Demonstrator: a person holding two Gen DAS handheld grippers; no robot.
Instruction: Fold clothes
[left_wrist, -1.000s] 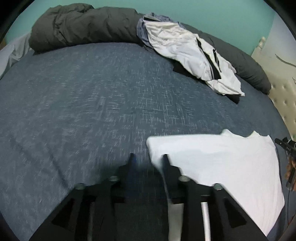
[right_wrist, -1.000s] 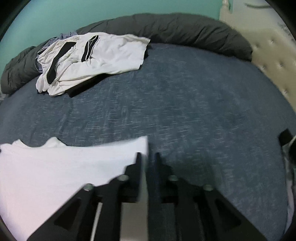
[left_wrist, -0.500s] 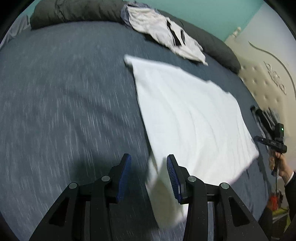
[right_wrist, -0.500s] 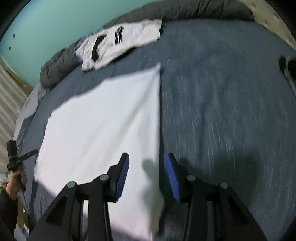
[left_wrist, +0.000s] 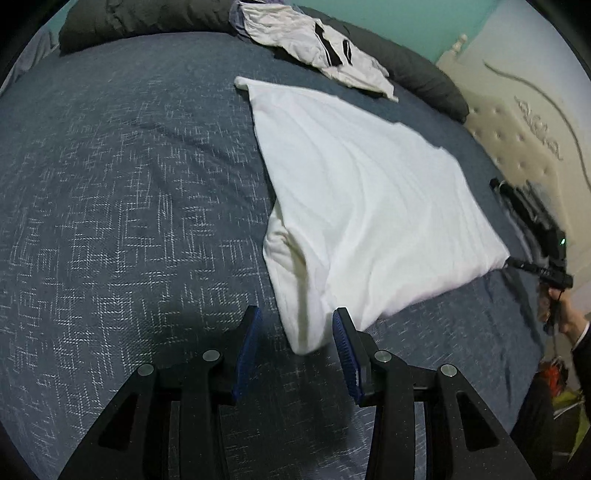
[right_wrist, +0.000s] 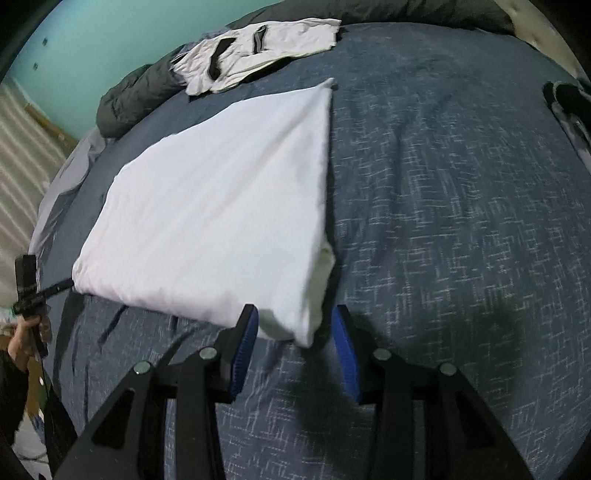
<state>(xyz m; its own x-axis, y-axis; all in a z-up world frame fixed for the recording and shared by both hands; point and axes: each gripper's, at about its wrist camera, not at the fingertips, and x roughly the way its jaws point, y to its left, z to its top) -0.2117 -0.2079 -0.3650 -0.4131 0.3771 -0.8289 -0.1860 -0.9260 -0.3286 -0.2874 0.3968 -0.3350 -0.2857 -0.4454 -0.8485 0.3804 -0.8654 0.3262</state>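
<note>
White garment (left_wrist: 369, 199) lies folded flat on the blue bedspread (left_wrist: 129, 206), its near corners bunched up toward the cameras.

L wrist view: left gripper (left_wrist: 295, 332) at 6 o'clock, jaws closing, blue pads (left_wrist: 248, 350) apart w/ the garment's near corner hanging between them, not pressed by either pad. Cloth runs from there up toward 12-1 o'clock. The other hand (left_wrist: 557, 310) w/ its tool is at 3 o'clock, at the garment's far corner.

R wrist view: right gripper (right_wrist: 291, 332) at 6 o'clock, jaws parted; garment (right_wrist: 221, 206) corner sits in the gap, pads clear of it (slightly blurred there). Cloth spreads toward 10-11 o'clock.

Clothes pile (left_wrist: 317, 44), white w/ black stripes, at 12 o'clock on a dark grey duvet (left_wrist: 122, 18) along the far edge. Teal wall (right_wrist: 92, 37) behind.
</note>
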